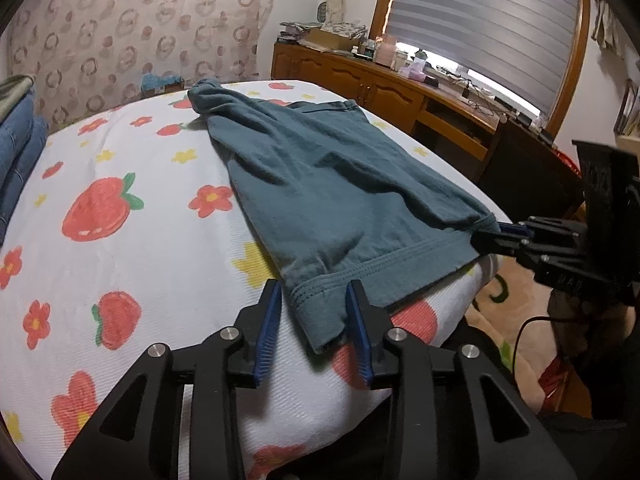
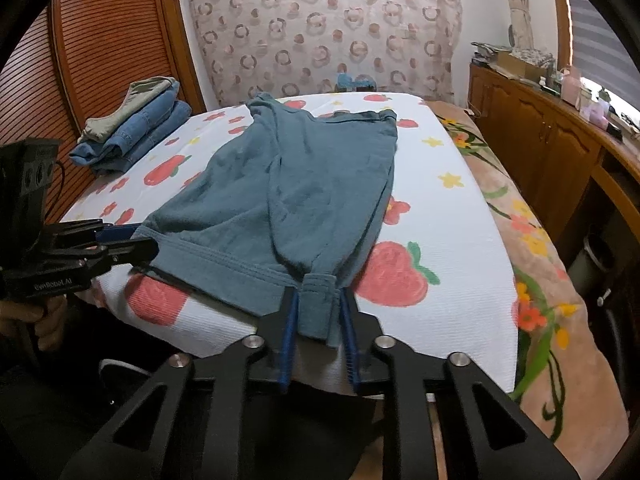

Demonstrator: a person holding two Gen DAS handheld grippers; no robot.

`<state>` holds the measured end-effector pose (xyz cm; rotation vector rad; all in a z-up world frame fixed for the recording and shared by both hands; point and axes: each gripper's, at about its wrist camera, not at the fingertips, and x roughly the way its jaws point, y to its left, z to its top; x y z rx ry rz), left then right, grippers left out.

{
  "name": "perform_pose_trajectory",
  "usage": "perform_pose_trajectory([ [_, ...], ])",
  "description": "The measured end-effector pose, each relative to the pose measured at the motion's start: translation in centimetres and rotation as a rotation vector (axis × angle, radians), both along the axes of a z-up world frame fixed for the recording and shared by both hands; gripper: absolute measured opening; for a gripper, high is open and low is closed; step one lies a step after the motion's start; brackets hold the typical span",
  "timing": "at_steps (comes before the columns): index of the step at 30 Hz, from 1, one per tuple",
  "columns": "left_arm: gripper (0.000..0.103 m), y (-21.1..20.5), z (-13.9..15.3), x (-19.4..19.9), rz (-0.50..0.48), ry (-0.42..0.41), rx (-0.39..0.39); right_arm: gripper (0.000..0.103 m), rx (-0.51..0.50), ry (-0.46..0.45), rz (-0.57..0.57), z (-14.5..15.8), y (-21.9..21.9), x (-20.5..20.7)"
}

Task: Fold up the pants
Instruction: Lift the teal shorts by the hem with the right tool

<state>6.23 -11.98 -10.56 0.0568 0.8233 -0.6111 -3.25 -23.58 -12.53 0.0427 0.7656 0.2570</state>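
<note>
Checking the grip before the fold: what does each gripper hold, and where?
The right gripper is shut on the teal pants at the right corner of their near hem. The left gripper stands open around the left corner, gripping nothing.

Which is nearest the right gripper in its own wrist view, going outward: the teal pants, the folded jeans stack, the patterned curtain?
1. Teal pants: the hem corner sits between the right gripper fingers, at the bed's near edge.
2. Folded jeans stack: far left side of the bed.
3. Patterned curtain: behind the bed's far end.
</note>
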Motion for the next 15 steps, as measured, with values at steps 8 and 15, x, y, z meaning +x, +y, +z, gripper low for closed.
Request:
perform_pose_trajectory([
  [8,0.012,-0.1,1.2,-0.3,-0.024,-0.016,-0.022,0.011,0.063,-0.032,0.019,0.7,-0.1,0.2],
  [15,0.011,2.2,9.0,-0.6,0.006,-0.145,-0.155,0.011,0.095,-0.164,0.036,6.1,-0.5,0.5],
])
